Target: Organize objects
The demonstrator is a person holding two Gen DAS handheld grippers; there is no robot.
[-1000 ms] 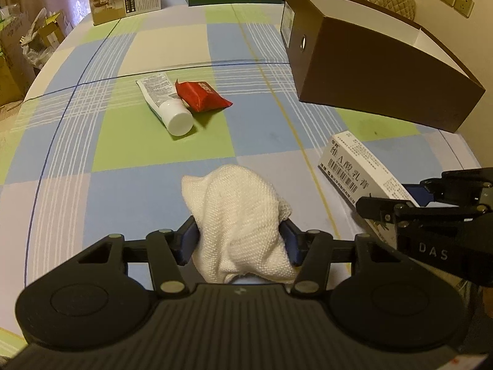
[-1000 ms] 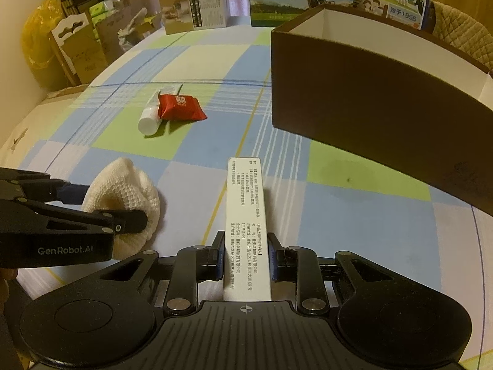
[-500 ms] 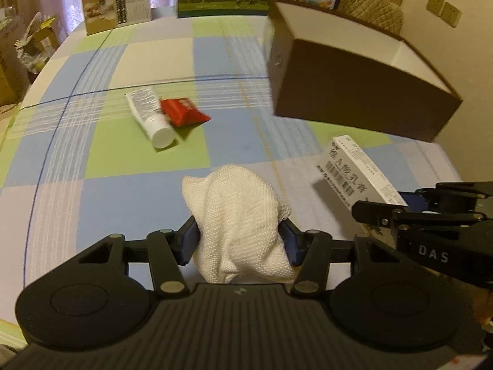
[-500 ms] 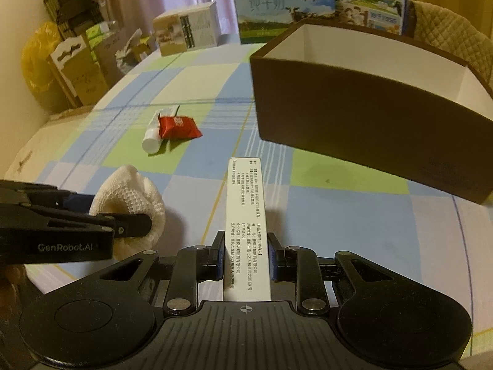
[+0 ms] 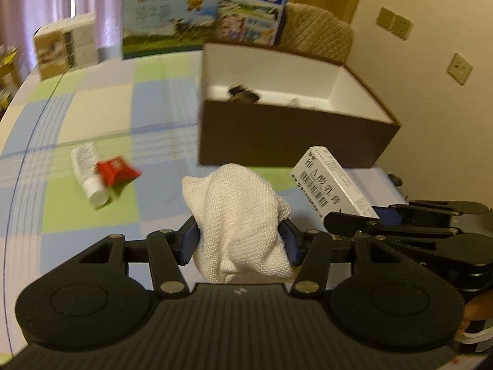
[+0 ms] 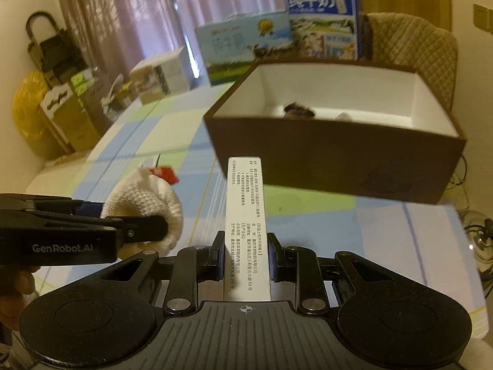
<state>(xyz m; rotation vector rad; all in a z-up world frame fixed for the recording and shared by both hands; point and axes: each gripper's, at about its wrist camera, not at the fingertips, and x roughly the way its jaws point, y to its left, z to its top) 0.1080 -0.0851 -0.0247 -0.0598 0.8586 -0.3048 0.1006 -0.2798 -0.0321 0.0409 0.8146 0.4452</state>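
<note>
Nearest the cameras, the left gripper [image 5: 239, 240] was clamped on a bunched white knitted cloth [image 5: 237, 215], its blue pads pressed into the folds, the bundle held in the air short of the brown cardboard box [image 5: 289, 135]. Beside it, the right gripper [image 6: 245, 256] was closed on a long white medicine carton [image 6: 246, 215], gripped low on its length so most of it stuck out ahead towards the box's near wall. Both loads were off the checked tablecloth [image 5: 92, 212] and near each other, the carton just to the right of the cloth.

Left of the box and well apart from it, a white tube [image 5: 87, 172] and a red sachet [image 5: 115, 171] lay touching on the tablecloth, not yet collected. Inside the box, against its white lining, sat 1 dark item [image 5: 243, 92] and something pale beside it, both too blurred to name. Behind the box stood 2 milk cartons [image 5: 209, 24] and a smaller printed box.

By my judgement, both items were being carried to the box. The risks: the carton's long front end could strike the near wall if it came in too low, and twist out of the narrow grip. The cloth's loose folds might snag on the rim and drape over it. With the 2 grippers this close, they could also knock together above the opening.
</note>
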